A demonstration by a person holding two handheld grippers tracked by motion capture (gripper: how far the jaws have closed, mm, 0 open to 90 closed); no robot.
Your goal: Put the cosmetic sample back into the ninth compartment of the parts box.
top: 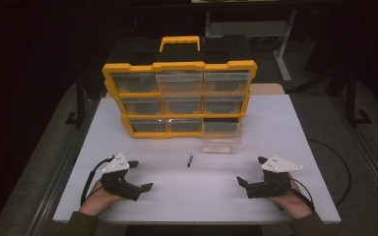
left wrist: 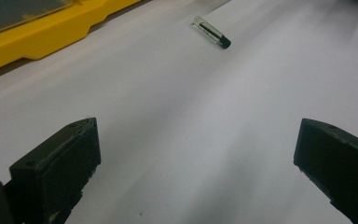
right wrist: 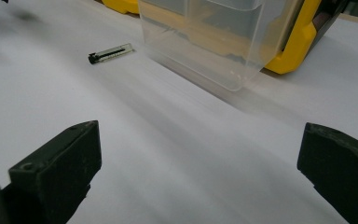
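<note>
Both claws rest on the white desk (top: 275,123), jaws spread wide and empty. The small clear vial (top: 190,160) lies ahead, between the left claw (top: 137,174) and right claw (top: 250,170), just short of the pulled-out clear drawer (top: 221,137). This looks like the approach step; next, one claw must reach forward and straddle the vial.

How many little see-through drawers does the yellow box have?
9. Eight sit in the yellow box, three in the top row, three in the middle row, two at the bottom. The ninth drawer is pulled out at bottom right, resting on the table.
</note>
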